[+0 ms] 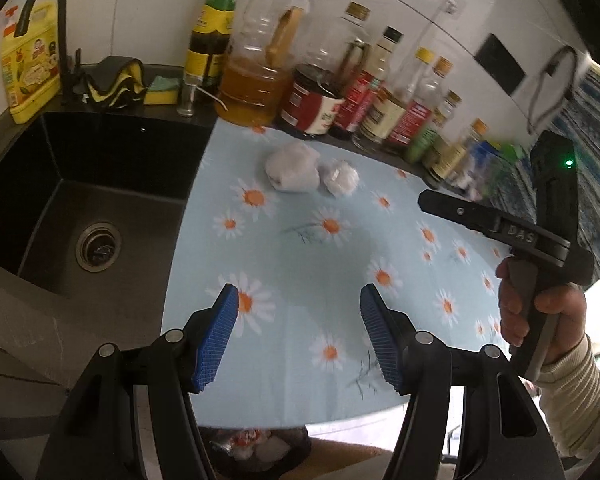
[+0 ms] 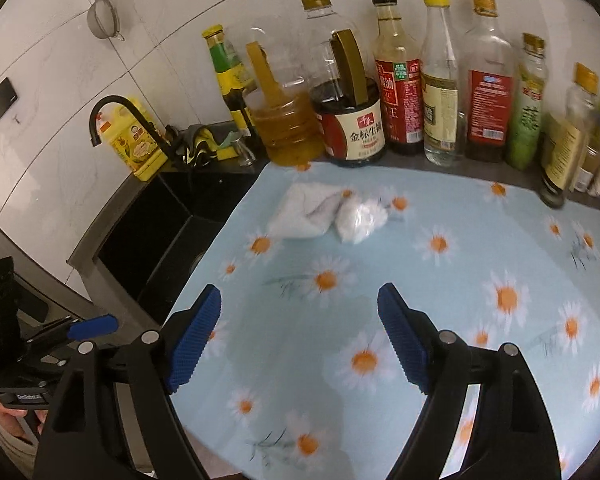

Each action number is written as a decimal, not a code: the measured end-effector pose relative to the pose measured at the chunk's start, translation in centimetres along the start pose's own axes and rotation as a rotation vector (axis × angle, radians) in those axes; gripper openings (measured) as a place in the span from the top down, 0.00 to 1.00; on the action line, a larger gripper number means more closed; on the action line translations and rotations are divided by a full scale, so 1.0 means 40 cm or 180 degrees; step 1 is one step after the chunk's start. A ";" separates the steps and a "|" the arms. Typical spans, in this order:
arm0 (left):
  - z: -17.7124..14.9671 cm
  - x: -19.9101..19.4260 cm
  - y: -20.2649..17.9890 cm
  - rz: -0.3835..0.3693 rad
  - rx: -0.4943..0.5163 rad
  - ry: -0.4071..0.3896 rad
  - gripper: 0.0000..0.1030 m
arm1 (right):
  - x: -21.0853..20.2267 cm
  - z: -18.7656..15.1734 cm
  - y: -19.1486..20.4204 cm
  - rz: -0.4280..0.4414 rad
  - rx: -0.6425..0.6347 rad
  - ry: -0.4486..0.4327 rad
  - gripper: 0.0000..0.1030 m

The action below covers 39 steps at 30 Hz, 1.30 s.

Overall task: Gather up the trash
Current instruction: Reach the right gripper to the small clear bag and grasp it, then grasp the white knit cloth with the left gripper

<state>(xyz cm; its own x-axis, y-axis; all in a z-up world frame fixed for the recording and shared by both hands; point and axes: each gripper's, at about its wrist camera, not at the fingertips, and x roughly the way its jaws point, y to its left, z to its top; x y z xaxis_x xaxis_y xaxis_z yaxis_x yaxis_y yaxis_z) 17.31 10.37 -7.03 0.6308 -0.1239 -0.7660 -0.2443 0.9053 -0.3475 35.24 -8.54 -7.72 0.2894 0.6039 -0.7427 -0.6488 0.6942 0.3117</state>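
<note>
Two crumpled white wads lie side by side on the daisy-print cloth, near the bottles at the back. The larger wad [image 1: 292, 167] [image 2: 304, 210] is on the left, the smaller wad [image 1: 341, 178] [image 2: 362, 218] touches its right side. My left gripper [image 1: 298, 334] is open and empty, hovering over the cloth's front edge, well short of the wads. My right gripper [image 2: 300, 336] is open and empty above the cloth, also short of them; its body [image 1: 540, 232] shows at the right of the left wrist view.
A black sink [image 1: 80, 200] with faucet [image 1: 56, 20] is left of the cloth. A row of oil and sauce bottles [image 2: 400, 80] lines the back wall. A bin with trash [image 1: 256, 450] sits below the counter's front edge.
</note>
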 end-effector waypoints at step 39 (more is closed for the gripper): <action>0.108 0.140 -0.053 0.0428 -0.0643 0.0073 0.41 | 0.338 0.132 -0.154 0.0205 -0.0566 0.0649 0.53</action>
<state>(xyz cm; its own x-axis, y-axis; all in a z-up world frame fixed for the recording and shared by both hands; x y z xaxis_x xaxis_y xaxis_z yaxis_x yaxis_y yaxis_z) 24.56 9.50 -8.23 0.5662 -0.0191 -0.8240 -0.4687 0.8149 -0.3410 46.87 -2.57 -16.54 0.1076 0.5406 -0.8344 -0.7799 0.5664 0.2664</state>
